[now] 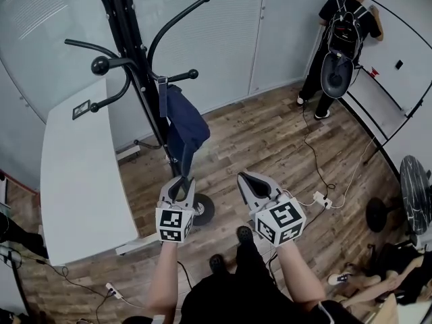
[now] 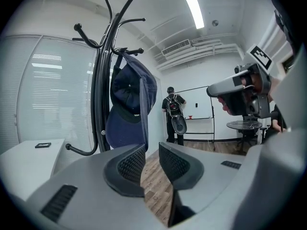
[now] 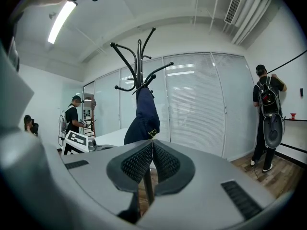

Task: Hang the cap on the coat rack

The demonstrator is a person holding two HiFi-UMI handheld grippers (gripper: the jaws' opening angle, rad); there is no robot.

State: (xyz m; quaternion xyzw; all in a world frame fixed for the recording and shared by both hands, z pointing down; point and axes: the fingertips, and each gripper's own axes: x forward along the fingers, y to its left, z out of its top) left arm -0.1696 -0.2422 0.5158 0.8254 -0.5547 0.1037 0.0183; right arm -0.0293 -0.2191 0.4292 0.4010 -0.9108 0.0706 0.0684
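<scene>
The navy-blue fabric cap point(image 1: 183, 123) hangs from a hook on the black metal coat rack point(image 1: 138, 66), directly ahead of and above the left gripper point(image 1: 180, 182). In the left gripper view, that gripper's point(image 2: 151, 152) 2 jaws stand slightly apart. A narrow gap between the ribbed pads shows only the wood-plank floor point(image 2: 153, 176). The cap point(image 2: 127, 99) fills the space just above the left jaw, and its lower edge comes down right to that jaw's tip. Whether the two touch cannot be told. The rack's pole point(image 2: 101, 80) rises to the left of the jaws.

The right gripper point(image 1: 248, 181) is level with the left one, just to its right and apart from the cap. In the right gripper view its point(image 3: 152, 150) jaws are pressed together with nothing between them. The cap point(image 3: 143, 114) and the rack point(image 3: 139, 61) stand beyond them, straight ahead.

The rack's round black base point(image 1: 202, 209) sits on the floor just to the right of the left gripper. A white rectangular table point(image 1: 74, 174) lies to the left of both grippers. Far ahead and to the right of the right gripper, a person in black with a backpack point(image 1: 344, 25) faces the wall.
</scene>
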